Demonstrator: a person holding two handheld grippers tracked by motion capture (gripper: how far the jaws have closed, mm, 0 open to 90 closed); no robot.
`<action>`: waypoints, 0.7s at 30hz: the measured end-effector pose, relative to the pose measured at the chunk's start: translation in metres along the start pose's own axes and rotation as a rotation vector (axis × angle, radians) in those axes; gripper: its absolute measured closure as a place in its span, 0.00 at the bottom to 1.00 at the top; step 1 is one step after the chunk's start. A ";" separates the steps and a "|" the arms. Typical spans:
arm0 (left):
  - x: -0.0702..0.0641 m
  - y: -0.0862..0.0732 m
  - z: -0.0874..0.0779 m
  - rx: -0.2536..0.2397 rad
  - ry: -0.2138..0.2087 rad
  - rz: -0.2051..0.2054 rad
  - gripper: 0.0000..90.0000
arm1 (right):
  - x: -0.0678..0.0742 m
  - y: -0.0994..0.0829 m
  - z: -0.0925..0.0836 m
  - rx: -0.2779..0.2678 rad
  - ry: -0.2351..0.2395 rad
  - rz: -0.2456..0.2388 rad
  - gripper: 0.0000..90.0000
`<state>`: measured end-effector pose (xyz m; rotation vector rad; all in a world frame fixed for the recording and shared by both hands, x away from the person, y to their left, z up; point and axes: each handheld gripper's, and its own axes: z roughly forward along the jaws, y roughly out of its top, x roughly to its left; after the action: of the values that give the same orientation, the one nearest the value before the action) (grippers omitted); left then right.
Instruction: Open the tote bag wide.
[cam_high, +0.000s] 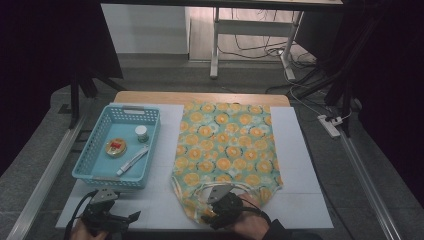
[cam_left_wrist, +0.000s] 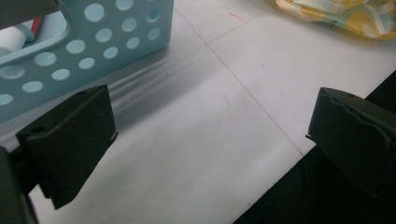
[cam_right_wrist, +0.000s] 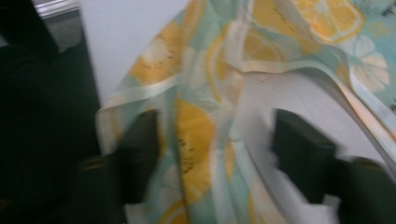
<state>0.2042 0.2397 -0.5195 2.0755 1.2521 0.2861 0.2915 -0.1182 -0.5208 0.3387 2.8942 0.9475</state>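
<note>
This looks like a lab or recording studio set up for data collection, not a home. A small wooden table (cam_high: 200, 97) under a white sheet stands on grey carpet, boxed in by dark curtains and metal rails (cam_high: 42, 175). Behind it stands a height-adjustable desk frame (cam_high: 216, 45), with loose cables (cam_high: 260, 47) and a power strip (cam_high: 330, 125) on the floor.
</note>
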 end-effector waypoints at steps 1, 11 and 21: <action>0.000 0.000 0.000 0.001 0.000 0.001 0.01 | 0.000 0.000 -0.001 -0.001 0.007 -0.002 0.59; -0.001 0.000 0.001 0.007 0.002 0.006 0.01 | -0.011 0.000 -0.011 -0.024 0.055 0.041 1.00; 0.000 0.001 0.001 0.009 0.001 0.002 0.01 | -0.044 0.007 -0.035 -0.075 0.015 0.104 1.00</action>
<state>0.2049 0.2390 -0.5197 2.0842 1.2537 0.2831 0.3303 -0.1433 -0.4885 0.4824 2.8692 1.0759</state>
